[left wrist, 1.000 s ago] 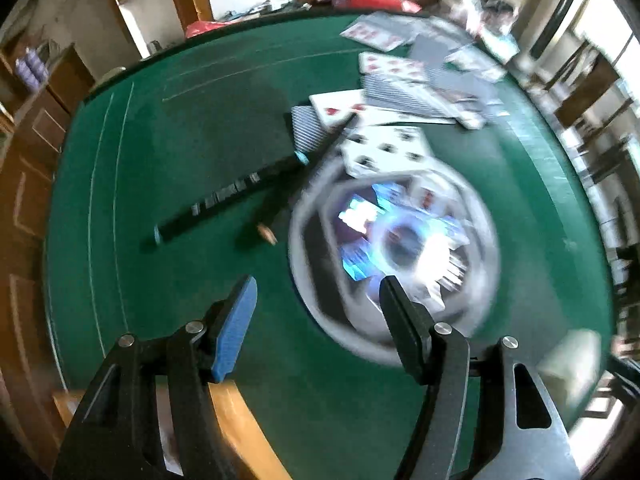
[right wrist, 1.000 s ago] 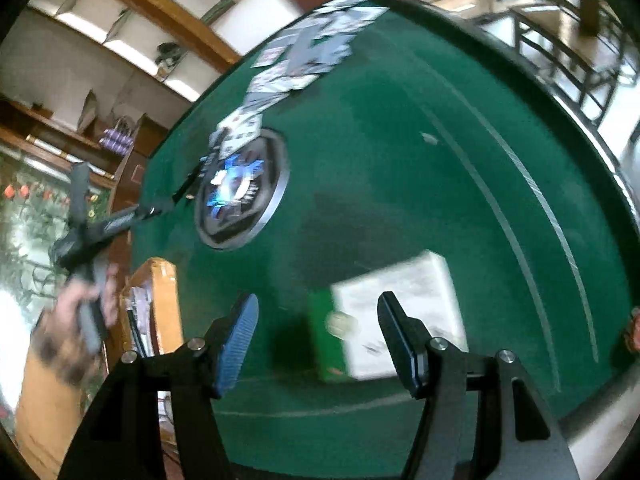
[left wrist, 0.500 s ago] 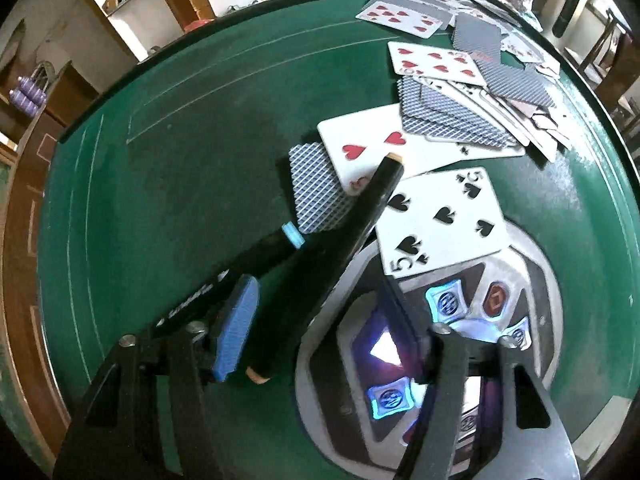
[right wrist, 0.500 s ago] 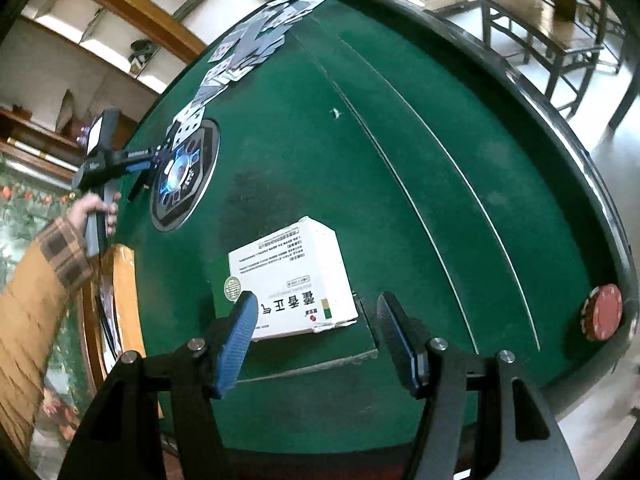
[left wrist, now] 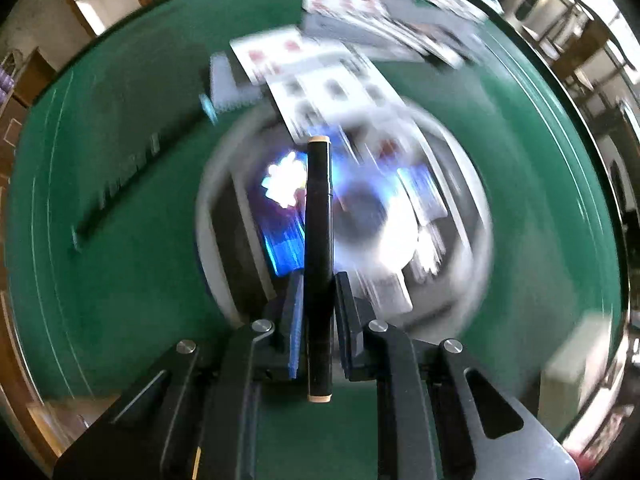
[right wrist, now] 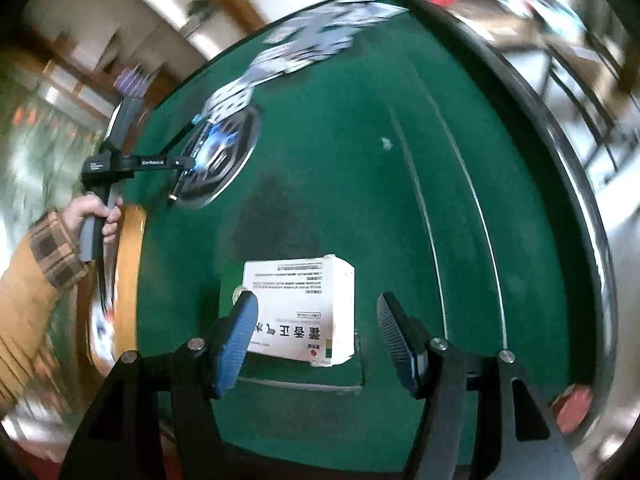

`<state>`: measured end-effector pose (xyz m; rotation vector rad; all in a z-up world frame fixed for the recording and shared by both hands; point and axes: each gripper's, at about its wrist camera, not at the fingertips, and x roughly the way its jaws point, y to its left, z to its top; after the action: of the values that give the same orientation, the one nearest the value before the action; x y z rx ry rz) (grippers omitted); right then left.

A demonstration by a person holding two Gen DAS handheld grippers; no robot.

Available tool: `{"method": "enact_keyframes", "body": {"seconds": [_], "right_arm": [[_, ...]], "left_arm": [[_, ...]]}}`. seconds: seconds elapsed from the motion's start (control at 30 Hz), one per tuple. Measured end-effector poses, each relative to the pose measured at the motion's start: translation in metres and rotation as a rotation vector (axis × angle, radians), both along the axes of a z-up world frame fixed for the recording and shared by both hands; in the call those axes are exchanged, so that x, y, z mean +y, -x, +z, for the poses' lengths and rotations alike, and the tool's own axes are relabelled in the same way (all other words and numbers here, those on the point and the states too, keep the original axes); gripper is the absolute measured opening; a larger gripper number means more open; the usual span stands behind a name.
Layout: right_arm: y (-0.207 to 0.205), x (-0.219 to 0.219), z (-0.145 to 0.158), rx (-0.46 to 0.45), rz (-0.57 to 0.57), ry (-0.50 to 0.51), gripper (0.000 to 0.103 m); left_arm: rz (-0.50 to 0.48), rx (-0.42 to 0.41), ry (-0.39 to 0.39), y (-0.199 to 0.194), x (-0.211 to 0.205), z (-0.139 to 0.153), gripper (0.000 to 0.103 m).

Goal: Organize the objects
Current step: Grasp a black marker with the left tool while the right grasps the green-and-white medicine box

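Note:
My left gripper (left wrist: 318, 280) is shut on a black marker pen (left wrist: 318, 216) with tan end caps. The pen points forward along the fingers, above the round panel (left wrist: 440, 280) in the middle of the green table. A second black pen (left wrist: 120, 184) lies on the felt to the left. My right gripper (right wrist: 316, 312) is open, its fingers on either side of a white box (right wrist: 304, 300) with printed text that lies on the felt. The left gripper with its pen shows far left in the right wrist view (right wrist: 176, 168).
Playing cards (left wrist: 340, 68) lie spread beyond the round panel toward the far edge of the green table (left wrist: 120, 300). A red chip (right wrist: 576, 408) sits near the table's edge at the right. A wooden chair back (right wrist: 128, 264) stands at the left rim.
My left gripper has closed on the black marker and lifted it, now pointing straight ahead. My right gripper has come closer to the white box, which now lies between its fingers.

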<state>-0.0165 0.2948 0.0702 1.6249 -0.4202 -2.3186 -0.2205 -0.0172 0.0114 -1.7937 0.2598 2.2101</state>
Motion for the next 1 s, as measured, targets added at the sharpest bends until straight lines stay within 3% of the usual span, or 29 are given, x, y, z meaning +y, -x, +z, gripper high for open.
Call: {"method": "enact_keyframes", "body": {"seconds": [0.07,0.23,0.33,0.43,0.57,0.67,0.77,1.0], "right_arm": [[0.000,-0.012,0.001,0.032,0.143,-0.031,0.079],[-0.005,-0.057,-0.003,0.098,0.525,-0.202,0.082],[-0.014,-0.095,-0.007,0.197,0.799,-0.409,0.082],[-0.020,-0.120,-0.020,0.245,1.029,-0.566,0.082],[-0.023,-0.142,-0.046,0.227,1.262,-0.709,0.082],[-0.020,-0.149,-0.059,0.198,1.322,-0.712,0.082],[-0.013,-0.149,-0.061,0.172,1.311,-0.657,0.081],[-0.002,-0.138,-0.062,0.105,1.136,-0.574,0.077]], "left_arm": [[0.003,-0.012,-0.049,-0.047,-0.003,-0.001,0.014],[0.031,-0.071,-0.140,-0.129,-0.007,-0.005,0.014],[0.076,-0.105,-0.187,-0.168,-0.008,-0.008,0.014],[0.108,-0.127,-0.213,-0.183,-0.009,-0.009,0.014],[0.143,-0.145,-0.234,-0.189,-0.007,-0.008,0.014],[0.181,-0.141,-0.250,-0.192,-0.011,-0.007,0.014],[0.208,-0.129,-0.251,-0.187,-0.007,-0.007,0.015],[0.236,-0.135,-0.216,-0.179,0.001,-0.008,0.016]]}}
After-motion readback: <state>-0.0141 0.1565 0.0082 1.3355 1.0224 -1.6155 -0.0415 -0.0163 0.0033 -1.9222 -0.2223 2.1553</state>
